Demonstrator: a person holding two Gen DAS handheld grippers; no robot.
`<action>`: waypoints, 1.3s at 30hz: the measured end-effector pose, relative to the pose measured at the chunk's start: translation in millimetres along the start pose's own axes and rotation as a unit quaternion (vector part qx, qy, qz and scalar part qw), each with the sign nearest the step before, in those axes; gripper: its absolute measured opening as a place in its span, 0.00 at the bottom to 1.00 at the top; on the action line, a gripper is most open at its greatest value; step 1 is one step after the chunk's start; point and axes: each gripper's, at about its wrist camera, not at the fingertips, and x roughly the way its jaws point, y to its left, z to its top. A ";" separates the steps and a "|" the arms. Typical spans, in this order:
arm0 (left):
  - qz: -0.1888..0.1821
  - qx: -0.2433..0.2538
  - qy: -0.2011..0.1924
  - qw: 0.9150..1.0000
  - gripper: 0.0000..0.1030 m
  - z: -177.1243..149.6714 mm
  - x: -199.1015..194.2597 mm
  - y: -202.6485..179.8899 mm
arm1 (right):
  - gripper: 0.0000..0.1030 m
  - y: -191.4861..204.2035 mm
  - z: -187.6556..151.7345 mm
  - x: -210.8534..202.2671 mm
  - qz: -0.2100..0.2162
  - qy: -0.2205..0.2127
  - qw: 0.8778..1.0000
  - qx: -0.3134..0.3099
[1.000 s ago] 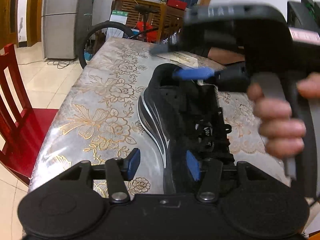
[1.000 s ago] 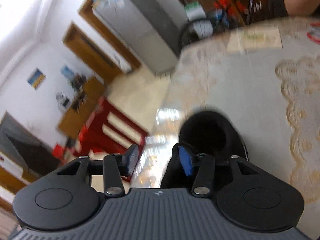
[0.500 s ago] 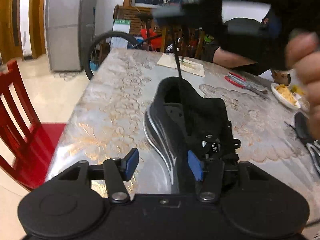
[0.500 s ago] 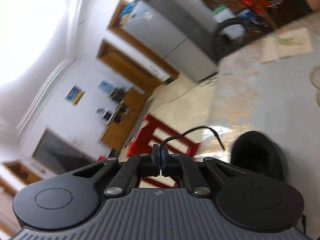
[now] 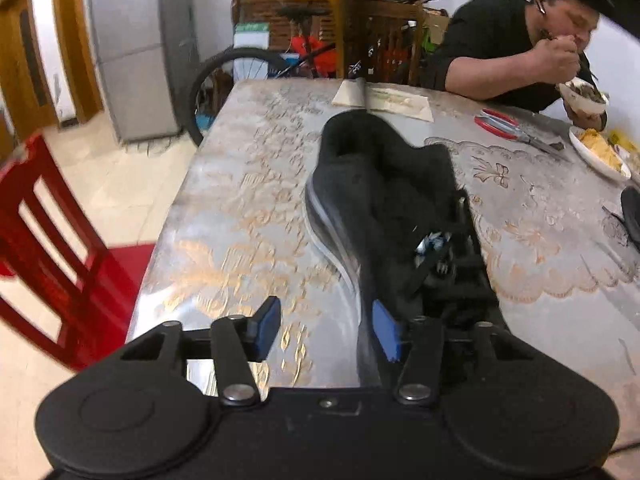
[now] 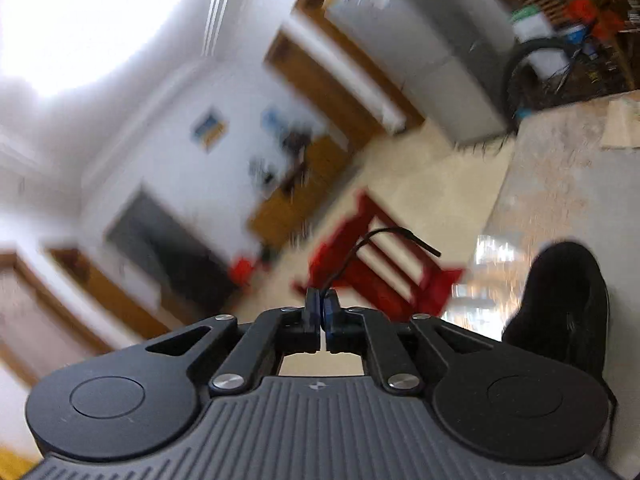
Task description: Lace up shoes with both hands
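From the left wrist, the left gripper [image 5: 326, 330] had its blue fingers [image 5: 386, 334] spread wide and empty. The right one lay against the toe end of the black shoe [image 5: 380, 200], probably bracing it so it would not slide. The shoe lay on the patterned desk [image 5: 240, 208], heel toward twelve o'clock. Red-handled scissors [image 5: 516, 130] and a plate of food [image 5: 600, 154] sat off at two o'clock, well apart.

From the right wrist, the right gripper [image 6: 320, 312] was pinched tight on the black lace [image 6: 384, 240], whose tip curled toward one o'clock. It was raised, likely to draw slack through an eyelet. The shoe [image 6: 560, 308] showed at three o'clock.
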 end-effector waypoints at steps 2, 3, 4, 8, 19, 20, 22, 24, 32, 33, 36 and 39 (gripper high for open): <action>0.010 -0.004 0.008 1.000 0.50 -6.1 -3.9 6.7 | 0.29 12.6 -13.7 -1.1 -0.012 0.048 0.997 -0.063; 0.031 0.006 0.013 0.999 0.51 -12.5 -8.3 10.5 | 0.32 20.3 -23.1 -4.6 -0.023 0.061 0.993 -0.100; 0.044 0.012 0.019 0.999 0.51 -18.0 -12.6 15.1 | 0.46 27.3 -32.4 -8.5 -0.035 0.077 0.987 -0.138; 0.051 0.012 0.037 0.998 0.54 -29.6 -29.1 36.4 | 0.46 19.8 -60.2 -30.4 -0.104 0.130 0.971 -0.173; 0.013 0.155 -0.032 0.987 0.59 77.8 -5.0 25.5 | 0.46 -29.9 -125.4 -24.2 -0.100 0.195 0.975 0.029; 0.016 0.186 -0.043 0.981 0.61 95.2 2.0 18.6 | 0.46 -30.7 -127.0 -12.4 -0.084 0.198 0.976 0.037; 0.015 0.226 -0.046 0.973 0.62 124.2 19.9 6.3 | 0.46 -34.9 -129.7 14.9 -0.084 0.213 0.972 0.044; -0.003 0.248 -0.024 0.969 0.62 143.0 42.4 -4.3 | 0.46 -45.0 -135.0 38.2 -0.136 0.227 0.963 0.055; 0.004 0.300 0.039 0.953 0.56 147.6 91.1 -16.1 | 0.09 -48.6 -133.3 7.2 -0.275 0.164 0.944 0.077; 0.004 0.284 0.045 0.958 0.56 147.0 88.9 -10.9 | 0.09 -50.8 -130.9 -3.2 -0.293 0.153 0.940 0.087; -0.021 0.286 0.088 0.954 0.52 131.8 82.1 -8.4 | 0.09 -65.7 -124.1 -28.6 -0.354 0.117 0.921 0.111; -0.039 0.360 0.121 0.924 0.52 81.8 68.2 -29.4 | 0.18 -75.7 -111.0 -54.8 -0.493 0.037 0.867 0.060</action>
